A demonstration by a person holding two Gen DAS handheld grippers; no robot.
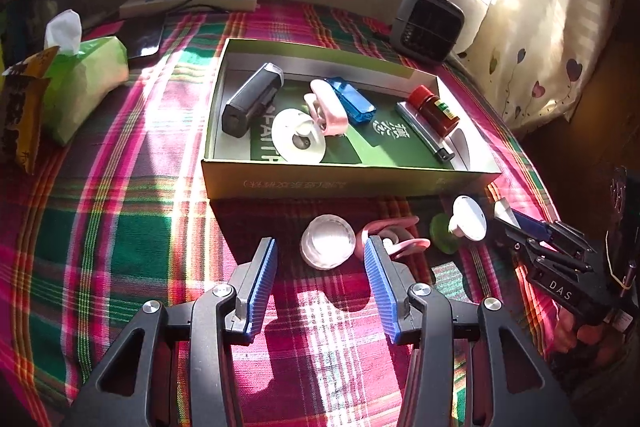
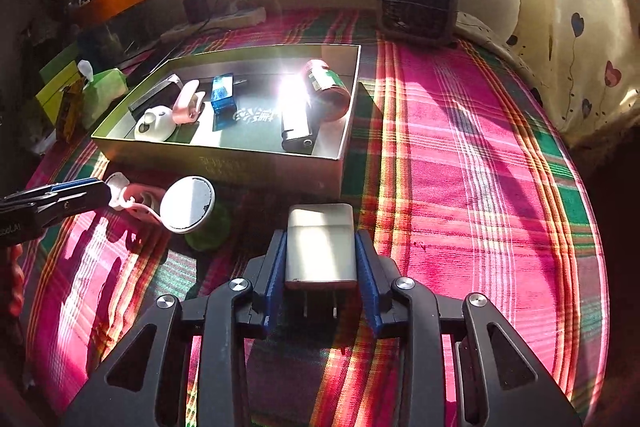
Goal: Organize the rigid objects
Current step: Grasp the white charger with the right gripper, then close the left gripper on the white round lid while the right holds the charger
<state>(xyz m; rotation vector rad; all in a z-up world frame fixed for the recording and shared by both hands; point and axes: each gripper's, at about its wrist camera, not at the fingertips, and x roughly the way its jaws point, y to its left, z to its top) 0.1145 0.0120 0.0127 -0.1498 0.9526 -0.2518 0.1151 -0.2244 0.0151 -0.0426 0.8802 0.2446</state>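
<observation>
My left gripper (image 1: 322, 245) is open low over the plaid cloth. A small white ribbed lid (image 1: 328, 247) lies between its blue pads, untouched. A pink clip (image 1: 396, 235) lies just outside the right pad. Beyond it a white knob (image 1: 466, 223) rests on a green disc (image 1: 442, 237). My right gripper (image 2: 321, 239) is shut on a white charger plug (image 2: 320, 247), its prongs pointing back at the camera. The open green box (image 1: 344, 179) ahead holds a dark block (image 1: 252, 99), a white round piece (image 1: 298, 135), a pink clip, a blue case (image 1: 350, 99), a red-capped bottle (image 1: 434, 107) and a lighter (image 1: 424, 131).
A green tissue pack (image 1: 84, 87) and a snack packet (image 1: 24, 115) lie at the left. A power strip (image 1: 188, 1) with a plugged-in adapter runs along the back wall. A small grey fan (image 1: 428, 23) stands behind the box. Bare plaid cloth (image 2: 460, 187) stretches right of the box.
</observation>
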